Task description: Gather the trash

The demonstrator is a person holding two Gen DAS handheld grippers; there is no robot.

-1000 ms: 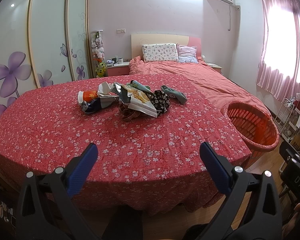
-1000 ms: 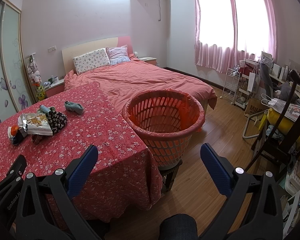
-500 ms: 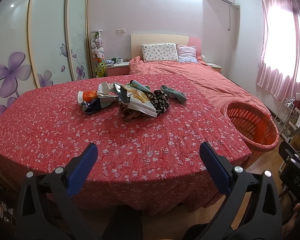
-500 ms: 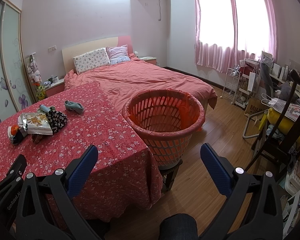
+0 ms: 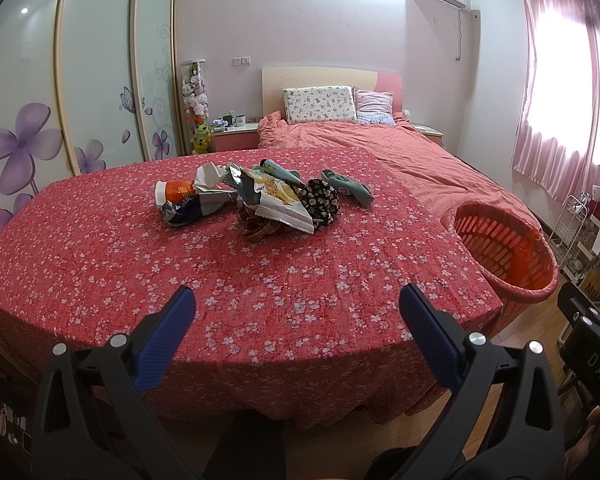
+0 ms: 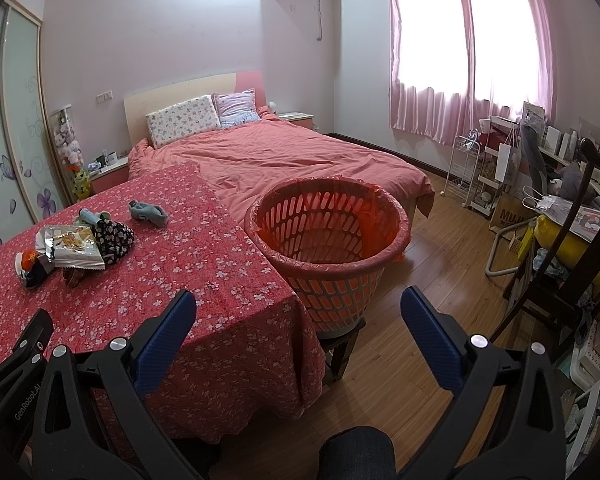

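A heap of litter lies mid-table on the red flowered cloth point(image 5: 260, 280): a snack bag point(image 5: 278, 200), a crumpled wrapper with an orange-and-white cup point(image 5: 180, 196), a dark flowered cloth piece point(image 5: 322, 202) and a grey-green sock point(image 5: 352, 188). My left gripper point(image 5: 296, 312) hangs open over the table's near edge, well short of the heap. The orange basket point(image 6: 328, 232), lined with a red bag, stands at the table's right end. In front of it my right gripper point(image 6: 298, 314) is open and holds nothing. The snack bag point(image 6: 74, 246) shows at far left there.
Behind the table is a bed point(image 6: 284, 160) with pink covers and two pillows. A cluttered desk, a dark chair point(image 6: 572, 256) and a white wire rack point(image 6: 466, 172) fill the right side. Bare wooden floor point(image 6: 428, 264) lies between basket and chair. Wardrobe doors point(image 5: 100, 80) line the left wall.
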